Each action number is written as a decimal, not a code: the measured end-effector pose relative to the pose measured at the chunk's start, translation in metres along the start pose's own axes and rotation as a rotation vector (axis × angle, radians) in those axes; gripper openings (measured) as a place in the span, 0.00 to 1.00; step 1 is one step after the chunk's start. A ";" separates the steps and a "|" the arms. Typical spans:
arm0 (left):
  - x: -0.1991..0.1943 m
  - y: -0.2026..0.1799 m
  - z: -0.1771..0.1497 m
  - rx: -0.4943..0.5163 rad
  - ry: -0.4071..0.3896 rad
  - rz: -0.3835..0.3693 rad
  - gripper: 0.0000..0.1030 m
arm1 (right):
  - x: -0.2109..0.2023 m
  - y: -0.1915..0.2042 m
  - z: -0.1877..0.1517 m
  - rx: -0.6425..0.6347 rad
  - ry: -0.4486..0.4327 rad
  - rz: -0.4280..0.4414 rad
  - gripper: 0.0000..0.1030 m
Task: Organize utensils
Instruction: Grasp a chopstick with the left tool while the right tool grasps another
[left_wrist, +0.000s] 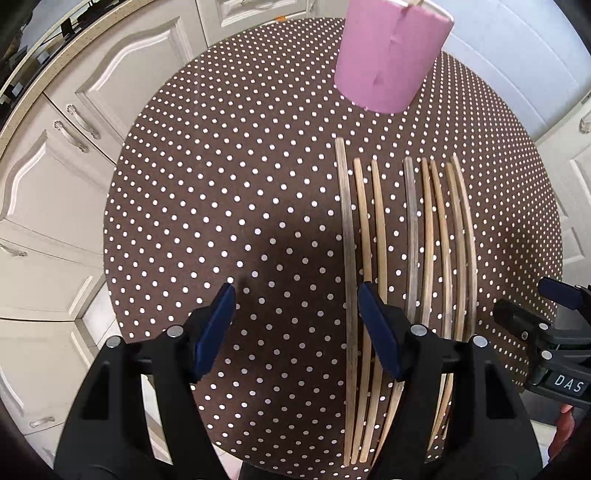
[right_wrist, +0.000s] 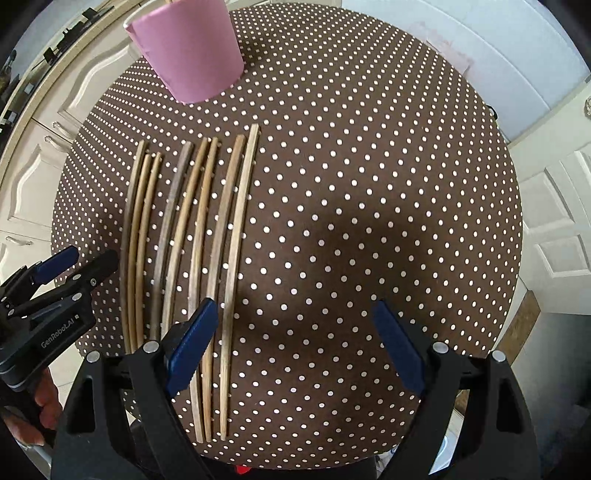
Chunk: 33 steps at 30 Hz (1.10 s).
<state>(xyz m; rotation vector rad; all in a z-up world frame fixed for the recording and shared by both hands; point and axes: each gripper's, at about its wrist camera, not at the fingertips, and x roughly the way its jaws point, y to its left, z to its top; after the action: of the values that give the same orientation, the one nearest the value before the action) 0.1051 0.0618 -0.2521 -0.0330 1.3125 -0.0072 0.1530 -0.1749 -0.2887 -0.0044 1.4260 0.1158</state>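
My left gripper (left_wrist: 295, 332) and right gripper (right_wrist: 295, 350) both hang wide and empty over the chopsticks (right_wrist: 192, 236), which lie side by side pointing lengthwise toward the pink cup (right_wrist: 188, 48). The left sits nearer the darkest outermost stick (left_wrist: 347, 240), farthest from my right.

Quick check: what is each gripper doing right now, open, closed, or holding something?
Left gripper: open, holding nothing, above the chopsticks.
Right gripper: open, holding nothing, above the polka-dot table.
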 end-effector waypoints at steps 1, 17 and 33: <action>0.002 -0.001 0.001 0.001 0.006 0.002 0.66 | 0.002 0.000 -0.001 0.000 0.004 -0.002 0.80; 0.029 -0.008 0.028 -0.012 0.031 0.015 0.66 | 0.023 0.011 0.014 -0.027 0.037 -0.013 0.80; 0.021 0.014 0.034 0.025 0.019 -0.035 0.05 | 0.034 0.045 0.044 -0.148 0.024 -0.035 0.31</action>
<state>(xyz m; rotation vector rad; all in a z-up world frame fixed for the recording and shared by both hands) 0.1436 0.0758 -0.2642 -0.0349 1.3307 -0.0534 0.1974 -0.1239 -0.3127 -0.1525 1.4378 0.1923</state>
